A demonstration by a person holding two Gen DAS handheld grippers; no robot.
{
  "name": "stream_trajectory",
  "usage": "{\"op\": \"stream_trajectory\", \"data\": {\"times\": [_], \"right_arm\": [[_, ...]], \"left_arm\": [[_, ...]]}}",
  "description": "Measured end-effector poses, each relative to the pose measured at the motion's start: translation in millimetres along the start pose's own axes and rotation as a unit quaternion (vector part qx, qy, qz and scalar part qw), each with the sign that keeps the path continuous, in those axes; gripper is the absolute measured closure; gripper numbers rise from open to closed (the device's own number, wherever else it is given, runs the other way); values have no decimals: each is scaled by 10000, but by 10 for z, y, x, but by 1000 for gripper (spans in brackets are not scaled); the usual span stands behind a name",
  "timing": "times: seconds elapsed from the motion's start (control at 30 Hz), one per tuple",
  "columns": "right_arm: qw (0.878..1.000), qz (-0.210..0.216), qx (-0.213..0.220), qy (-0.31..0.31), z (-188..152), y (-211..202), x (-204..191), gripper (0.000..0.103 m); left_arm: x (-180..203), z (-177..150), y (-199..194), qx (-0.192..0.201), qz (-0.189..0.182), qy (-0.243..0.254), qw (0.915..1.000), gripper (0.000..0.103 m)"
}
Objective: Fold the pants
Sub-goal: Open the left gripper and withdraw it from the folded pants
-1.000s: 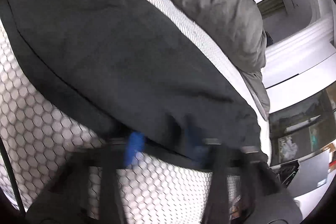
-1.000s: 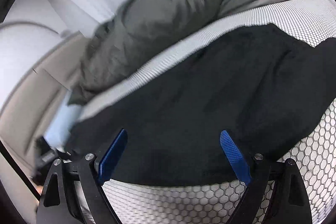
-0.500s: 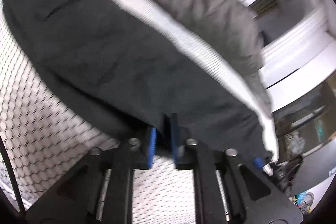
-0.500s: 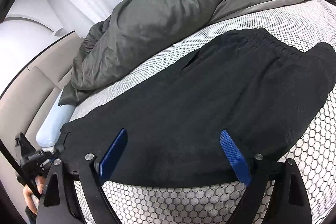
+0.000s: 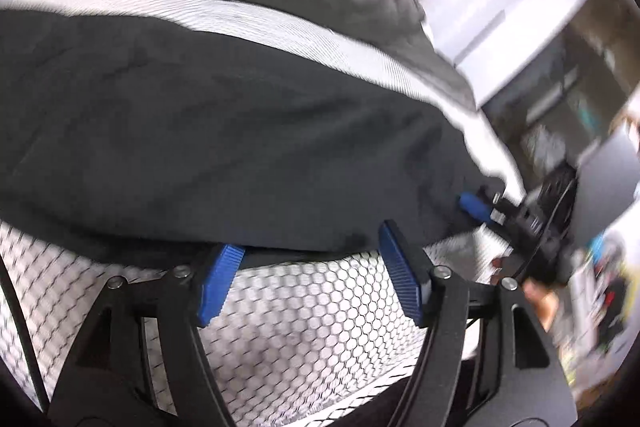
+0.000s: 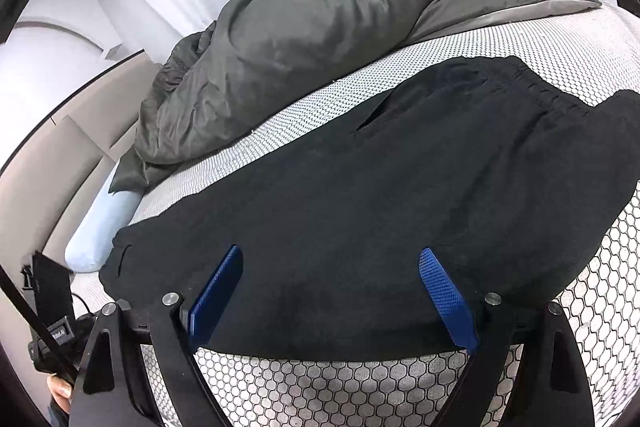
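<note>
Your left gripper [image 5: 310,279] is opening its jaws right at the near edge of the black pants [image 5: 224,139], and nothing is between them. Your right gripper [image 6: 332,291] is wide open and holds nothing. The pants lie flat on the honeycomb sheet [image 6: 360,387]. Farther back sits a gray blanket [image 6: 320,23].

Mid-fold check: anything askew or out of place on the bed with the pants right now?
Nothing stands out. The black pants lie folded and fairly flat on the honeycomb bedcover; the grey duvet is bunched behind them, clear of the fabric.
</note>
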State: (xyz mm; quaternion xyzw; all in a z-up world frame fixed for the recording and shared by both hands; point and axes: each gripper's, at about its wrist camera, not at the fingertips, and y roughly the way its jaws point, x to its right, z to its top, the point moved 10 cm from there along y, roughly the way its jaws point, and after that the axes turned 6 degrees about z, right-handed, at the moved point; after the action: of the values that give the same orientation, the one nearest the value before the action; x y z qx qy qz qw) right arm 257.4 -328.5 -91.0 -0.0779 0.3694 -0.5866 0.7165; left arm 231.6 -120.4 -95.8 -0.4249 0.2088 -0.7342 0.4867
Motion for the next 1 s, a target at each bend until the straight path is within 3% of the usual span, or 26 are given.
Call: {"op": "stream_trajectory", "data": {"times": [0.13,0.3,0.5,0.67,0.77,0.9,1.0], "right_arm": [[9999,-6,35,101,11,-34,61,11],[9995,53,42,308,18,-65,181,11],[9990,81,68,429,45,-87,214,11],[9994,55,14,352,31,-60,192,11],[9993,57,9,376,41,-62,214,11],[9991,52,13,419,37,-77,251,11],[9991,53,22,419,37,-89,249,11]], "left_arm": [[332,-213,259,-440,378,993,9934,38],[525,-483,276,-635,410,1700,9825,38],[472,-395,265,-679,2,1245,9899,38],[672,-231,458,-684,-273,1101,9912,38],[849,-288,488,-857,-704,1083,9879,38],[920,-430,428,-1017,-786,1337,9827,38],[839,-355,342,-948,-1071,778,9867,38]]}}
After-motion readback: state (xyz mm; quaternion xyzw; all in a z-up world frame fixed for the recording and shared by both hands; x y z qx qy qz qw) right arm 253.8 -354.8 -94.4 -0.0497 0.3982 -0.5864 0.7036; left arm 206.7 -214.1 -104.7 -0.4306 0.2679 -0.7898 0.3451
